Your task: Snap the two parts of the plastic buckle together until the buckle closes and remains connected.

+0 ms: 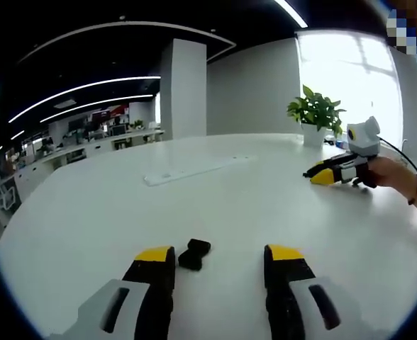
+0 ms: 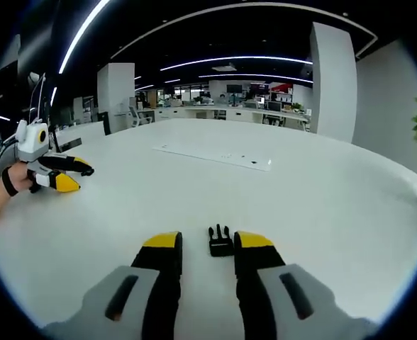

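Observation:
On the white table [image 1: 215, 191] a black socket half of the buckle [image 1: 194, 253] lies between my left gripper's [image 1: 220, 255] yellow-tipped jaws, closer to the left one. The jaws are open and do not touch it. In the right gripper view the pronged black buckle half [image 2: 220, 242] rests on the table between my right gripper's [image 2: 208, 241] open jaws, right beside the right jaw. The right gripper [image 1: 334, 171], held by a hand, also appears at the right of the left gripper view. The left gripper [image 2: 62, 173] appears at the left of the right gripper view.
A long flat white strip [image 1: 194, 170] lies across the table farther out, also seen as the strip [image 2: 212, 156]. A potted plant [image 1: 315, 117] stands at the table's far edge by a bright window. Office desks and a white pillar [image 2: 332, 81] stand beyond.

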A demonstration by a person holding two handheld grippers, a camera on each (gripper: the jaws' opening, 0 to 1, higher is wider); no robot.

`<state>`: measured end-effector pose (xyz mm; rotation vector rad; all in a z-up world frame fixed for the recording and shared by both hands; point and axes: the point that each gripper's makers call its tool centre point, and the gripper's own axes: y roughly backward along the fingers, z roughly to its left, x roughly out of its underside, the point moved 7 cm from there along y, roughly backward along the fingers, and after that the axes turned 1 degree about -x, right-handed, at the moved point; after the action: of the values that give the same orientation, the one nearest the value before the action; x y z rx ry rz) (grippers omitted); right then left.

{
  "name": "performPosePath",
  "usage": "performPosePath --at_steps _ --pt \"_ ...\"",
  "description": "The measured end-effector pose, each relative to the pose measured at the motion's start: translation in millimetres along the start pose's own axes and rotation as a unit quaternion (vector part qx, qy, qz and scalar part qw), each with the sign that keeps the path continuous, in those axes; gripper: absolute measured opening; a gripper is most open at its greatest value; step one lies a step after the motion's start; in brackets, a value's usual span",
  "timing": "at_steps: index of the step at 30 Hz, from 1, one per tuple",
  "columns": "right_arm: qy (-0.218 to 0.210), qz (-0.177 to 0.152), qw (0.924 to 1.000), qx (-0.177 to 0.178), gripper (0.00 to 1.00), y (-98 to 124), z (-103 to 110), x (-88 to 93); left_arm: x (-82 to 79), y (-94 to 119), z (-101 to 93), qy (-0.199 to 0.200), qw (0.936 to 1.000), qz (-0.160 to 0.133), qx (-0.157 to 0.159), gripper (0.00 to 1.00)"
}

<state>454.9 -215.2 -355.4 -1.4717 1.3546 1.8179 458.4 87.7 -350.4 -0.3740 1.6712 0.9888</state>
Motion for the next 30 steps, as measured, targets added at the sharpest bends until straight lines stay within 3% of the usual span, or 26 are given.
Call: performPosePath --at_steps 5,10,17,18,25,26,30 --pt "-0.004 -0.001 1.0 0.005 0.26 4 4 0.9 -1.7 -2 3.6 0.002 1.0 0.001 -0.005 0.47" --pt "-0.005 -0.001 1.0 0.005 0.22 -3 -11 -5.8 1.0 -1 4.1 0.002 1.0 -0.001 -0.005 0.44" --pt "-0.004 0.001 1.0 0.005 0.16 1 -5 -5.8 5.2 1 -1.6 0.005 0.9999 -0.004 -0.01 0.38" --pt "-0.004 0.0 1.0 0.005 0.16 2 -4 -5.4 1.1 -4 6.0 0.004 0.9999 -0.004 -0.009 0.38" --pt "-0.007 -0.006 0.9999 0.009 0.14 4 2 -3.7 3.8 -4 3.0 0.006 0.9999 -0.005 -0.012 0.36" --pt "-0.008 -0.006 0.9999 0.009 0.14 3 -1 -4.6 -0.3 -9 11.2 0.007 0.9999 -0.005 -0.012 0.36" --pt "-0.008 -0.007 0.9999 0.008 0.14 1 -4 -6.0 -0.8 -10 13.9 0.008 0.9998 -0.007 -0.015 0.32"
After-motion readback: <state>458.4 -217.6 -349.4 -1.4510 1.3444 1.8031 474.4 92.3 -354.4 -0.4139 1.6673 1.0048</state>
